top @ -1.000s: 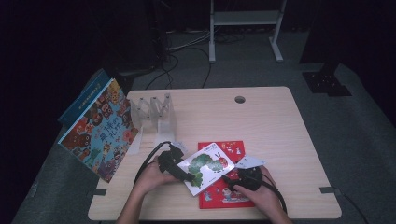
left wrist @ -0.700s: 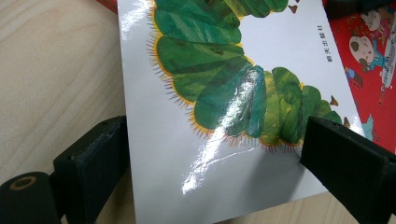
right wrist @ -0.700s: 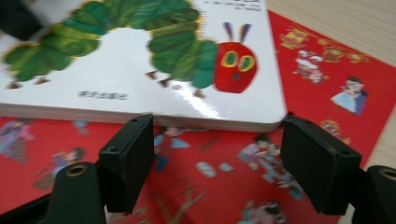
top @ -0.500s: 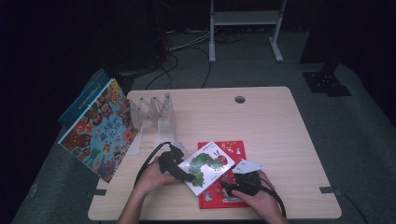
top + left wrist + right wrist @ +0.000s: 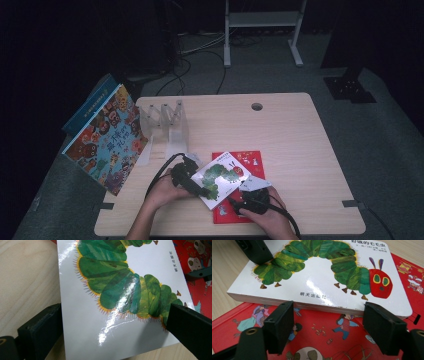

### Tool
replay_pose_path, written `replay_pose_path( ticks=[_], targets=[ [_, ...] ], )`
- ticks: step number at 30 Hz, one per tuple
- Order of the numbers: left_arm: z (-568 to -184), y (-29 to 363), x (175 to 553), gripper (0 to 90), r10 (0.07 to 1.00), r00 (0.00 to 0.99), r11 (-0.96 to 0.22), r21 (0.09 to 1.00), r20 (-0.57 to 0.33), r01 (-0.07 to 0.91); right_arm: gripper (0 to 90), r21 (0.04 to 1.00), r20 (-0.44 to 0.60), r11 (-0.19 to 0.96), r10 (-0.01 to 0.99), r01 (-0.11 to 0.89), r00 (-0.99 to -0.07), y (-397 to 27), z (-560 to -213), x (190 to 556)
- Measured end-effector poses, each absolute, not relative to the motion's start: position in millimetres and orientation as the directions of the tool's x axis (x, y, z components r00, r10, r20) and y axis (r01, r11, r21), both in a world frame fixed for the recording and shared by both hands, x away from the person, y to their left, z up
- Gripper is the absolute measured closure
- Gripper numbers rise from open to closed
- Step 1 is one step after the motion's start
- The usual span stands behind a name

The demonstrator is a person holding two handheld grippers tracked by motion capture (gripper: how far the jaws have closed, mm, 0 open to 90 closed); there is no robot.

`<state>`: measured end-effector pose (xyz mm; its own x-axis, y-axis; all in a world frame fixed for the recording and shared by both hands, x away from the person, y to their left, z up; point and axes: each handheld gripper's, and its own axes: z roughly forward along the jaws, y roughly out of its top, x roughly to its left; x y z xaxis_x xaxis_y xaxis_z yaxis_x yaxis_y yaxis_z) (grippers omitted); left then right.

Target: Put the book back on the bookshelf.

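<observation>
Far left, table [image 5: 300, 135] edge: large illustrated book [image 5: 107, 140] leaning out over the side. Just right of it: clear acrylic rack [image 5: 165, 122], upright, well back from the hands. Front centre-left: left gripper [image 5: 192, 184], jaws just opened further, spread wide across the near corner of the caterpillar board book [image 5: 221, 177]; one jaw at each side edge in the left gripper view, book [image 5: 112, 290] between them, pad contact not discernible. Caterpillar book lying tilted, partly on the red picture book [image 5: 250, 162], partly on bare wood. Front right: right gripper [image 5: 245, 200], jaws parted, just opened further, nothing clamped, hovering over the red book [image 5: 324, 337] beside the caterpillar book's long edge [image 5: 312, 282].
</observation>
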<state>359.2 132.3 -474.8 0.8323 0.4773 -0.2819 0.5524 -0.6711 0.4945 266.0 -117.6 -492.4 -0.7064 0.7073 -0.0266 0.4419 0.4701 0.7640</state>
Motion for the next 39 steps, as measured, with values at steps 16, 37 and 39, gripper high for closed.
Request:
replay_pose_path(
  ticks=[16,37,39],
  targets=[
    [-469,125,356,0.0,0.491,0.835,-0.697,0.463,-0.248,0.547,17.4,0.768,-0.006,0.435,0.739,0.47,-0.674,-116,-496,267],
    [-432,144,351,14.8,0.43,0.846,-0.578,0.623,-0.316,0.527,14.3,0.765,0.004,0.426,0.746,0.482,-0.666,-118,-496,267],
    [-429,145,349,16.9,0.426,0.851,-0.575,0.634,-0.307,0.517,14.3,0.766,0.003,0.426,0.746,0.481,-0.666,-118,-496,267]
  ],
)
